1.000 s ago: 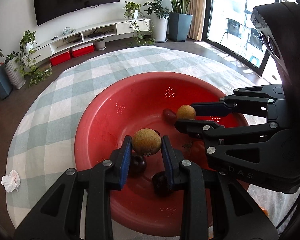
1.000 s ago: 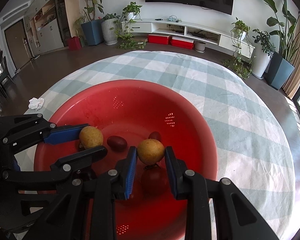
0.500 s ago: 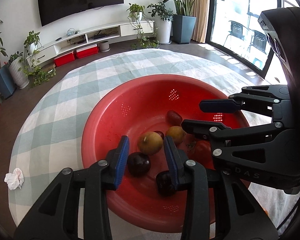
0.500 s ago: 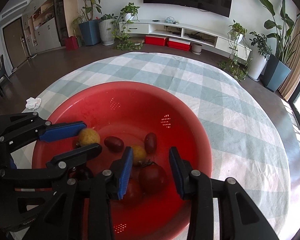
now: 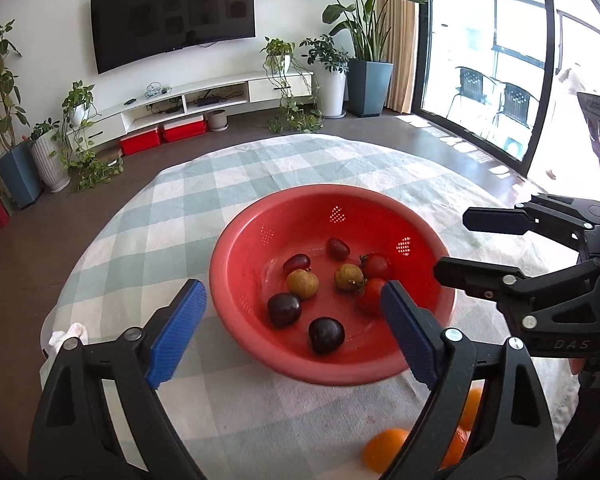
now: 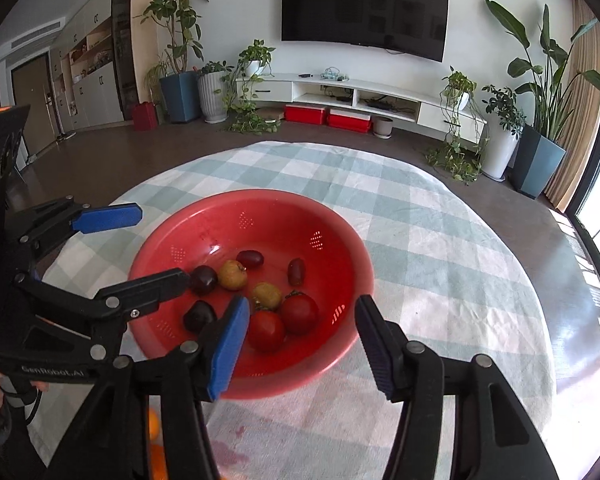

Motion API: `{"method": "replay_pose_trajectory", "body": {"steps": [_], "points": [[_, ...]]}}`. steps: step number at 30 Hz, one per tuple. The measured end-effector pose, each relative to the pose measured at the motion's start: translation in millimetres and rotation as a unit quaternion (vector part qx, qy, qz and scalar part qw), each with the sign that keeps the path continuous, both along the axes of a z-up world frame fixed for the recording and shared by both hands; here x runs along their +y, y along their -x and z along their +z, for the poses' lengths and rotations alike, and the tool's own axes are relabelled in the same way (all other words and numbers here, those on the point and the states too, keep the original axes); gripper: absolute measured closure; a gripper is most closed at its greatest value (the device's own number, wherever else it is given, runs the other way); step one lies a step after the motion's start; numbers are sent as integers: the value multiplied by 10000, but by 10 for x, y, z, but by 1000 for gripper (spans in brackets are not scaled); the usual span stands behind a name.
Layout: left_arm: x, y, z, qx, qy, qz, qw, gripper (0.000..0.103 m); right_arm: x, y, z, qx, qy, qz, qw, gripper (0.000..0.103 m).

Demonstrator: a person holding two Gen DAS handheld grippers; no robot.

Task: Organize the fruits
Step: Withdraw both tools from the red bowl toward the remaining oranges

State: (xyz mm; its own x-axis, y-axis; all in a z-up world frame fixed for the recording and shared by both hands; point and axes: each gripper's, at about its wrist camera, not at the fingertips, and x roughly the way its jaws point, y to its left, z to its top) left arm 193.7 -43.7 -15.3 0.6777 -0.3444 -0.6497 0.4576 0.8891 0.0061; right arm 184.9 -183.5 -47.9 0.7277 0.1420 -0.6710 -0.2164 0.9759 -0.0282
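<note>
Red perforated basin (image 5: 236, 280) holds tan, dark-purple, red fruits (image 5: 302, 283).

Glossy plastic, soft cloth, shiny and rough fruit skins

The red bowl (image 5: 236, 280) looks like smooth, glossy plastic with perforated patches; the checked tablecloth (image 5: 172, 224) on the worktop is matt, creased woven cloth. At the bowl's 3 o'clock the tomatoes (image 6: 298, 312) are taut and shiny, the dark plums (image 5: 326, 334) at 6 o'clock smooth, the tan fruits (image 5: 302, 283) rough and dull. The fingers (image 5: 176, 326) are matt black plastic with ribbed blue pads and metal rivets.
</note>
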Motion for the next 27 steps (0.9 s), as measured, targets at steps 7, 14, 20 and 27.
{"method": "replay_pose_trajectory", "body": {"steps": [7, 14, 20, 27], "points": [[89, 763, 7, 37, 14, -142, 9999, 4, -43, 632, 23, -153, -376, 14, 9992, 34], [-19, 1482, -266, 307, -75, -426, 9986, 1, -162, 1084, -180, 19, -729, -134, 9972, 33], [-214, 1703, -511, 626, -215, -492, 9966, 0, -210, 1295, -365, 205, -995, -241, 9945, 33], [-321, 1651, -654, 729, -296, -431, 9960, 1, -160, 1424, -462, 249, -1070, -182, 9938, 33]]}}
